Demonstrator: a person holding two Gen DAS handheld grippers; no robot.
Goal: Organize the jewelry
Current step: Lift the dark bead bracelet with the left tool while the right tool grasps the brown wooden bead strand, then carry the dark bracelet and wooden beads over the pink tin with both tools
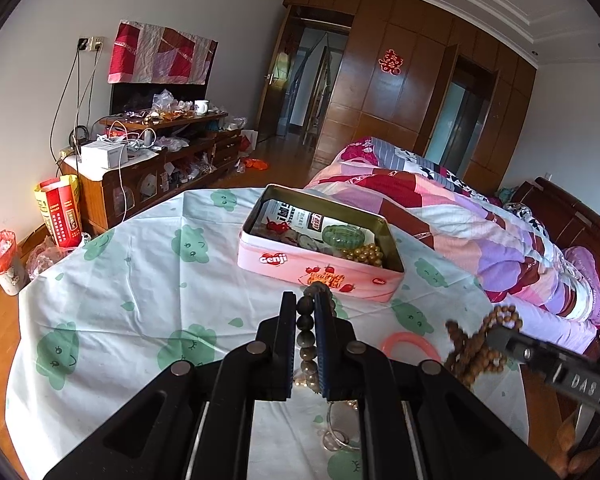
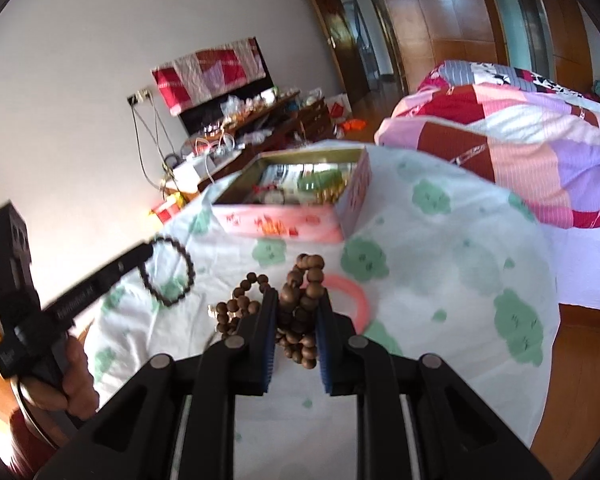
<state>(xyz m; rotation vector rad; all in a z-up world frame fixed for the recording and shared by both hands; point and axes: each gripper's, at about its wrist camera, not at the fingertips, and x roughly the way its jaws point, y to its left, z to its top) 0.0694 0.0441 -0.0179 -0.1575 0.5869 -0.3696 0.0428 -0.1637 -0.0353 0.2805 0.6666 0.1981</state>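
the pink tin [image 1: 320, 268] is sitting open toward the far edge of the worktop [image 1: 132, 280], straight ahead of both grippers. the right gripper [image 2: 296, 312] is nearer; its jaws are pinching a bunched brown bead string [image 2: 300, 304]. the left gripper [image 1: 305, 312] jaws are nearly closed, gripping a dark bead bracelet [image 1: 305, 332].

Pink tin [image 1: 320, 276] front reads "cenji" – white on red heart logo; right gripper [image 1: 496, 338] body – "DAS".
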